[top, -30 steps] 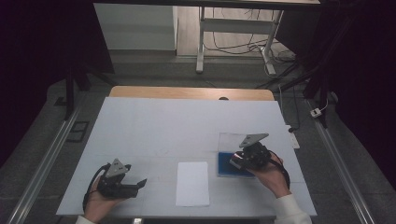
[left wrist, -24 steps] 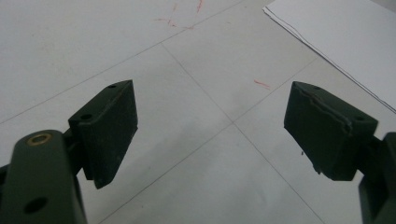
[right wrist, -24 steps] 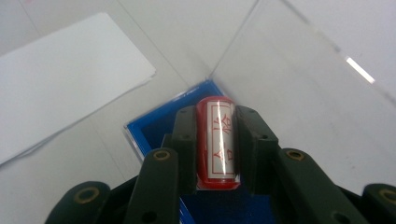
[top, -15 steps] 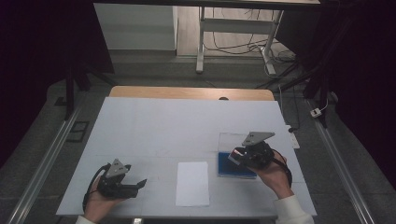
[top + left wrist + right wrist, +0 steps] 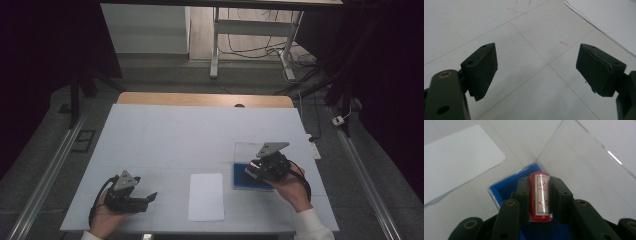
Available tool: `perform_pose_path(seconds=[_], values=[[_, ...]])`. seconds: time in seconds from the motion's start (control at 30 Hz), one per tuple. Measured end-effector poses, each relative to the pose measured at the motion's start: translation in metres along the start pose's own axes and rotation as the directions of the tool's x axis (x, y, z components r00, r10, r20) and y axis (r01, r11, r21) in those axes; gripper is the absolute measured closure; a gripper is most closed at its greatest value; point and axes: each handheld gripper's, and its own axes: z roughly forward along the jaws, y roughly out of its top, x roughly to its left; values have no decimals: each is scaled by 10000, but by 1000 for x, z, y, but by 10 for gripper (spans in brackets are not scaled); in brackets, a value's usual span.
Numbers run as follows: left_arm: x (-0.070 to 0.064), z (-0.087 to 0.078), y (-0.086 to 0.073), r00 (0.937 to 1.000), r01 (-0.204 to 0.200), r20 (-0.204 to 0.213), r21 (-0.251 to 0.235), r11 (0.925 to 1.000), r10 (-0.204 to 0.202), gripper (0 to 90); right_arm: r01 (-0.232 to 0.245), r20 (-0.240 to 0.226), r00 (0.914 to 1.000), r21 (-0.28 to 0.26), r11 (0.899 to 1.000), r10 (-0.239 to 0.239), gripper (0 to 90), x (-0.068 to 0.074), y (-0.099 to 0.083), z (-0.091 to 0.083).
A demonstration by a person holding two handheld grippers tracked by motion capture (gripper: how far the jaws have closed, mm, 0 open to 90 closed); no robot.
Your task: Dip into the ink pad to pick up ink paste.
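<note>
While the right tool [image 5: 539, 195] clamps the stamp [image 5: 540, 195] over the blue pad [image 5: 250, 176], the paper [image 5: 206, 196] lies leftward along the near edge, nearer the open left tool [image 5: 536, 72].

It looks like a lab or recording workroom. A white-covered table [image 5: 200, 135] stands in a dark room between floor rails [image 5: 42, 185], and beyond the grippers, cables [image 5: 250, 47] trail under a metal frame [image 5: 217, 40].

Left gripper [image 5: 150, 198] rests low with jaws spread wide; right gripper [image 5: 251, 170] has its jaws clamped close together
</note>
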Motion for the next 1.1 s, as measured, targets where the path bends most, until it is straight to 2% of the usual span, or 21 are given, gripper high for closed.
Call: perform_pose_path(seconds=[0.33,0.87,1.1], values=[[0,1,0,10000,2,28,50,10000,-2,180,90,52,9999,536,9985,-93,701,-1,-4,11],[0,1,-1,10000,-25,24,130,9999,25,180,-108,19,9999,712,9974,107,702,-2,-6,17],[0,2,-1,10000,-30,15,156,9999,30,180,-113,32,9999,1002,9949,111,704,-2,-3,18]])
